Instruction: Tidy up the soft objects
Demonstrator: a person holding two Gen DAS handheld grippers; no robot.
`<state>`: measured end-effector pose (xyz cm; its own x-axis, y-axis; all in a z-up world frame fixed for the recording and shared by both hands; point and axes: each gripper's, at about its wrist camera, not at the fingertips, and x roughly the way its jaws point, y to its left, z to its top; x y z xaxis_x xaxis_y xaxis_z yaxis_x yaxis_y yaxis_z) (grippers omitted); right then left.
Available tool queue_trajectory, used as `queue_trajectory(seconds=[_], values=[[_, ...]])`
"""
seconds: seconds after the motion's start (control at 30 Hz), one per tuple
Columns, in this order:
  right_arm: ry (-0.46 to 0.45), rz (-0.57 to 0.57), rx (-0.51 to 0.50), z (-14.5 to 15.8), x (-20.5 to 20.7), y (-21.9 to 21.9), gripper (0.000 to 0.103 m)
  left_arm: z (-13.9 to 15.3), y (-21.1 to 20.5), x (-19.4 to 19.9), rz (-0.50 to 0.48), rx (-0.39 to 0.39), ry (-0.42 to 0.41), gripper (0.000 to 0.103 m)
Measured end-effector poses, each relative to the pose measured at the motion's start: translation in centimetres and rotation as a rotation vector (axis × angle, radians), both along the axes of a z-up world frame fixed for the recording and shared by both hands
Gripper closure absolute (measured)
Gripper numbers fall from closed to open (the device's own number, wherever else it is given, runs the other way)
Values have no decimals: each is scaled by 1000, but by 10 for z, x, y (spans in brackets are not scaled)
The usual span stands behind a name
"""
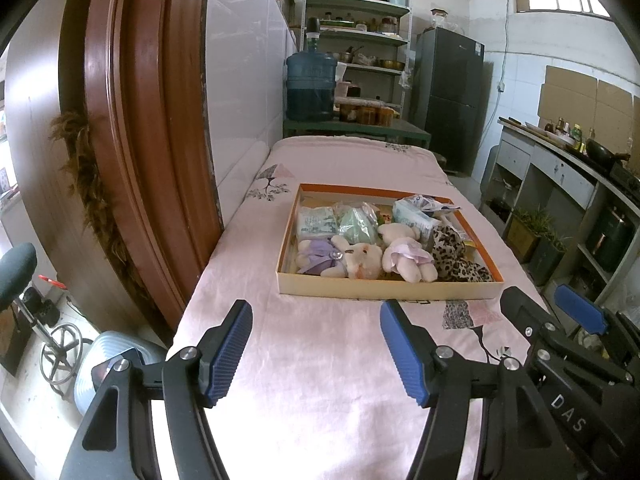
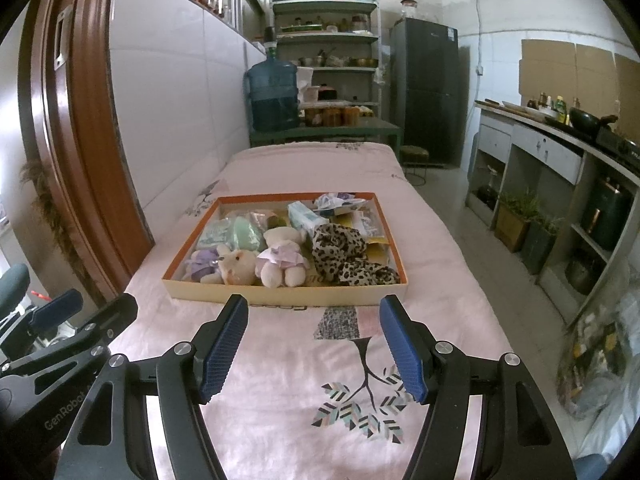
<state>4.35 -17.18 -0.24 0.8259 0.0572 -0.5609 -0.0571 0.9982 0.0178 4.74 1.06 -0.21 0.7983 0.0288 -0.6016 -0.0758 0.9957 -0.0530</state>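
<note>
While both grippers hang released and empty on the near side of the shallow cardboard box (image 2: 288, 294), the soft things lie packed inside it: a purple-dressed plush (image 2: 200, 266) at its near left corner, a pink-dressed bear (image 2: 280, 260) at mid-front, a leopard-print cloth (image 2: 348, 256) at its near right. The left gripper (image 1: 316, 352) and right gripper (image 2: 314, 350) likely hover over the pink-covered bed (image 2: 280, 380). This fits sorting done or pending.

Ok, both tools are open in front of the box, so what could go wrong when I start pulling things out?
The plush bears and leopard-print cloth lie packed together in the box, so one grab may drag a neighbour out. The shallow box could slide on the pink sheet. The left tool and right tool sit close and might collide.
</note>
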Motion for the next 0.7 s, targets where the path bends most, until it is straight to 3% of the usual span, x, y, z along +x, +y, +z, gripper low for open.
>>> queue_trajectory(seconds=[0.7], values=[[0,-4,3,-5,-1,-1,33,1,0,0,0,0,2,36]])
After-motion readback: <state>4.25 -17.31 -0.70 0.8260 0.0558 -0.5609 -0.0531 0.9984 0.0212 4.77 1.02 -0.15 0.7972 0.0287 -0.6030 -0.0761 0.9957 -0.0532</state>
